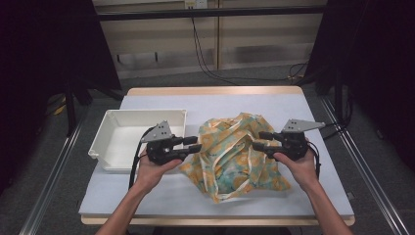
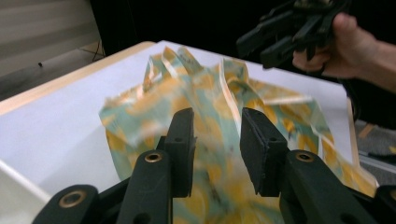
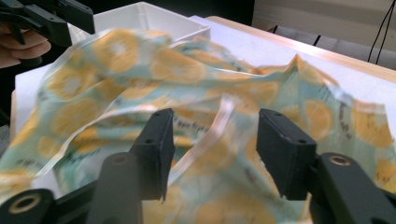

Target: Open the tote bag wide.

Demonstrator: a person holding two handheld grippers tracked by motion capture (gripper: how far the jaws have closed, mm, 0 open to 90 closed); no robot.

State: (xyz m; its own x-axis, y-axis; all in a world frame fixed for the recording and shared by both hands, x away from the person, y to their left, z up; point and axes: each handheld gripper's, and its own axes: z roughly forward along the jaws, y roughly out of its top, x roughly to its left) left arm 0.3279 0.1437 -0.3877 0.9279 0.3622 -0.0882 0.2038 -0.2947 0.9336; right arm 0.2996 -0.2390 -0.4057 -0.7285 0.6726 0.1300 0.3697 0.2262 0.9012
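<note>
High view: crumpled cloth bag [image 1: 235, 154], pale green with orange-slice print and cream handles, heaped at the middle of the white-covered table [image 1: 303, 107]; white plastic tray [image 1: 113, 152] just left of it, touching or nearly touching the bag's edge. Left gripper [image 1: 193, 144] in the left hand [image 1: 155, 169], hovering at the bag's left edge, jaws parted, nothing pinched between them. Right gripper [image 1: 260, 141] in the right hand [image 1: 296, 164], at the bag's right side, jaws likewise apart and pointing inward toward the left one. Left gripper view: two black jaws standing apart above the blurred bag [image 2: 210, 116], fabric visible through the gap, pads not pressing on it; right gripper [image 2: 261, 44] and its hand [image 2: 350, 46] farther off, above the bag's far side; table cover [image 2: 56, 126] pale beside the cloth. Right gripper view: jaws wide apart, a cream handle strap [image 3: 205, 140] running up through the gap, pads clear of it; bag [image 3: 140, 70] spread ahead, tray [image 3: 154, 18] behind it, left gripper [image 3: 70, 21] at top left.
</note>
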